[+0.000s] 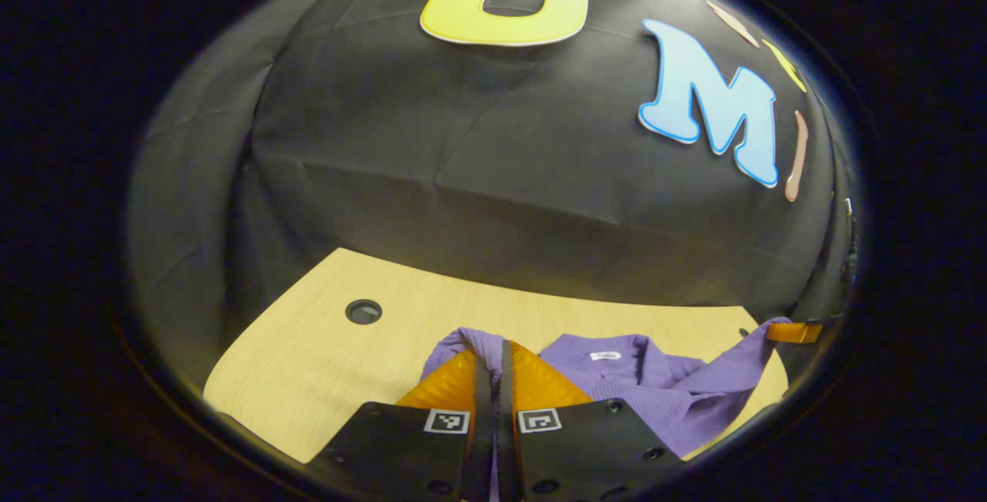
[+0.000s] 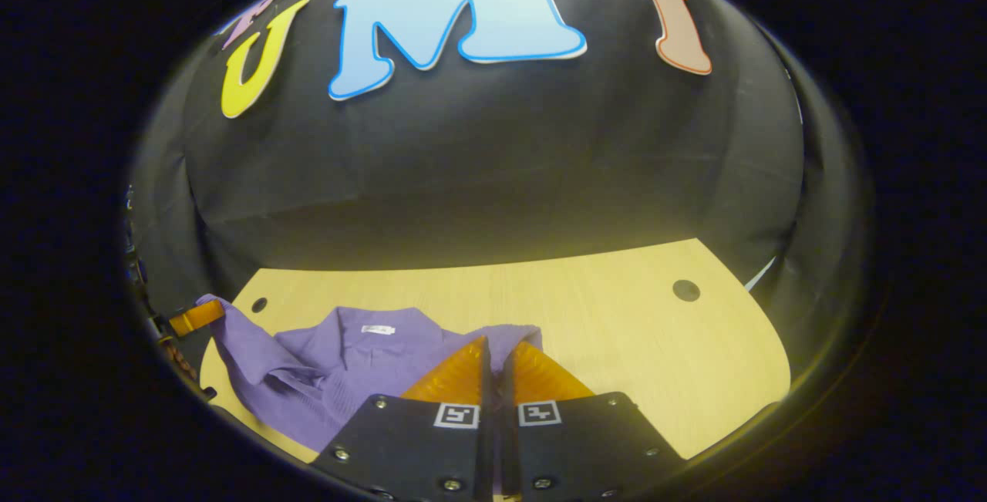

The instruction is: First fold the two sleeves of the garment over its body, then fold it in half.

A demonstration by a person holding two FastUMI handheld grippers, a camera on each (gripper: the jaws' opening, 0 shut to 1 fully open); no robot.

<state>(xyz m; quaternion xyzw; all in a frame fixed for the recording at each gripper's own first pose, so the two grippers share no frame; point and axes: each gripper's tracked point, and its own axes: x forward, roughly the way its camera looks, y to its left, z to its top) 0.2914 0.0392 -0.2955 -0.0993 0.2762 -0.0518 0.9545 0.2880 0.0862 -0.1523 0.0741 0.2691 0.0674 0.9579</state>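
A purple knit garment (image 1: pixel 648 382) with a white neck label lies on the wooden table (image 1: pixel 308 363), collar facing the wall. In the left gripper view my left gripper (image 1: pixel 498 352) is shut, with purple fabric pinched between its fingers at one edge of the garment. Farther right, the right gripper (image 1: pixel 794 331) holds a raised corner of cloth. In the right gripper view the garment (image 2: pixel 347 363) spreads to the left, and my right gripper (image 2: pixel 497 349) is shut on its near edge. The left gripper (image 2: pixel 193 318) at the far left lifts a flap.
The table (image 2: pixel 655 363) has round cable holes (image 1: pixel 363 311) (image 2: pixel 685 290) near its back corners. The black cloth wall stands close behind the table's back edge. Bare wood lies left of the garment in the left gripper view and right of it in the right gripper view.
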